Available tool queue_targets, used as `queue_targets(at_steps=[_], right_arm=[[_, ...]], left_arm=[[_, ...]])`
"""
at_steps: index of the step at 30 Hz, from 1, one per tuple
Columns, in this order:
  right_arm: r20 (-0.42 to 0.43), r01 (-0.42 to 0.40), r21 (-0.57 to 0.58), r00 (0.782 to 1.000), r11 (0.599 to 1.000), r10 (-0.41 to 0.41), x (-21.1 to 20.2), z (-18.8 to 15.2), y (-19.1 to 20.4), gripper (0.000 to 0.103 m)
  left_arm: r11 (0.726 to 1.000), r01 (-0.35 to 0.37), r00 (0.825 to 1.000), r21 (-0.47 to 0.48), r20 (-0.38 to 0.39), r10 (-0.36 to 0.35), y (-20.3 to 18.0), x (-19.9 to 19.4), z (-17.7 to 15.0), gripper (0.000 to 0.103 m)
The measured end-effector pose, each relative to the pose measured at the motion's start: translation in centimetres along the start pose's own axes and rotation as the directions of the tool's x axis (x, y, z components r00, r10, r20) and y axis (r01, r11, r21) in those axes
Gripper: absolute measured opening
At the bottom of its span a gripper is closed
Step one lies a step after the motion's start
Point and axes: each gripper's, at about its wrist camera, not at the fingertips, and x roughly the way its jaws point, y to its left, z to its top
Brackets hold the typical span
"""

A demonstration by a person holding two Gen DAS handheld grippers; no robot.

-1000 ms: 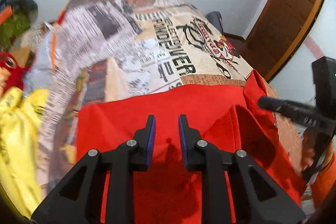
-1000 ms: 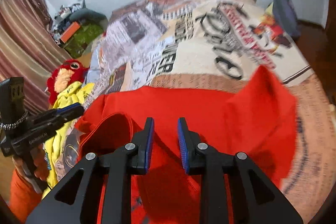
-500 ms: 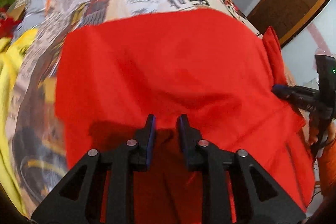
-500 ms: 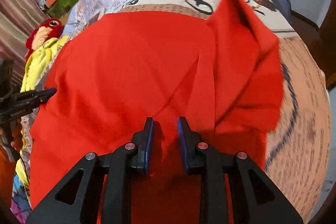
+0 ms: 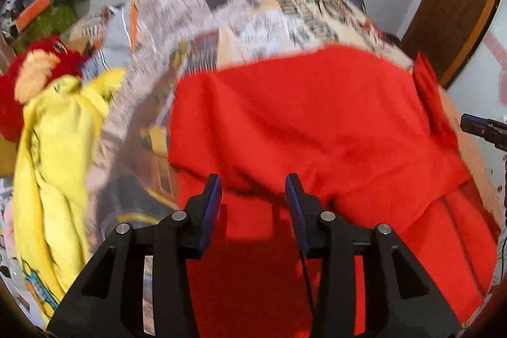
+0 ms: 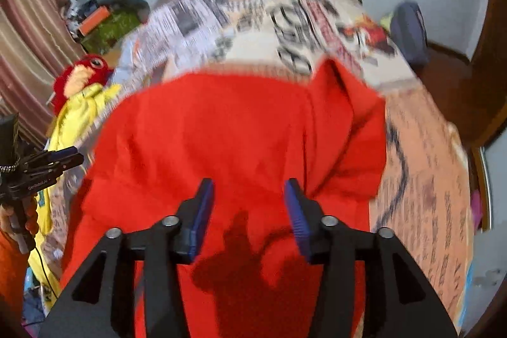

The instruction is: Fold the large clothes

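Observation:
A large red garment [image 5: 301, 122] lies folded over itself on a bed with a newspaper-print cover [image 5: 253, 11]. My left gripper [image 5: 253, 189] hovers over the garment's near left part; its jaws are opening and nothing is pinched between the blue pads. In the right wrist view the red garment [image 6: 237, 132] fills the middle, one sleeve [image 6: 348, 103] lying at its right. My right gripper [image 6: 248, 190] is above the near edge, jaws opening, the cloth below them and not gripped. Each gripper shows at the edge of the other's view.
A yellow garment [image 5: 54, 148] and a red plush toy [image 5: 35, 75] lie left of the red one. Clutter is piled at the far left corner [image 6: 104, 18]. A wooden door [image 5: 459, 5] stands at the right, and a dark bag [image 6: 408, 30] lies beyond the bed.
Both grippers have let go of the red cloth and their jaws have spread apart. Both have pulled back, so more of the bed cover and the room shows. The fold lies on the garment.

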Motion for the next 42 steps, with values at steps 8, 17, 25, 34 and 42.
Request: queue_targets(at_steps=[8, 17, 25, 34, 42], right_arm=[[0.017, -0.040, 0.077, 0.999, 0.996, 0.039, 5.9, 5.2, 0.1, 0.058], [-0.038, 0.132, 0.247, 0.991, 0.960, -0.126, 10.2, 5.1, -7.7, 0.057], [-0.009, 0.304, 0.174, 0.952, 0.937, -0.307, 6.7, 1.9, -10.3, 0.057], [-0.084, 0.420, 0.382, 0.903, 0.823, -0.422, 1.3, -1.6, -17.4, 0.058], [0.044, 0.242, 0.246, 0.965, 0.939, -0.260, -2.0, 0.5, -10.2, 0.063]], left_arm=[[0.997, 0.039, 0.999, -0.070, 0.002, -0.039, -0.1, 4.8, 5.3, 0.042], [0.991, -0.070, 0.993, -0.116, -0.100, 0.058, 1.3, 12.0, 5.0, 0.042], [0.983, -0.121, 0.990, -0.141, -0.085, 0.109, 3.0, 12.0, 3.3, 0.055], [0.972, -0.163, 0.981, -0.167, -0.133, 0.141, 4.5, 10.7, 2.1, 0.055], [0.996, -0.063, 0.997, -0.064, -0.056, 0.059, -0.8, 6.1, 2.6, 0.054]])
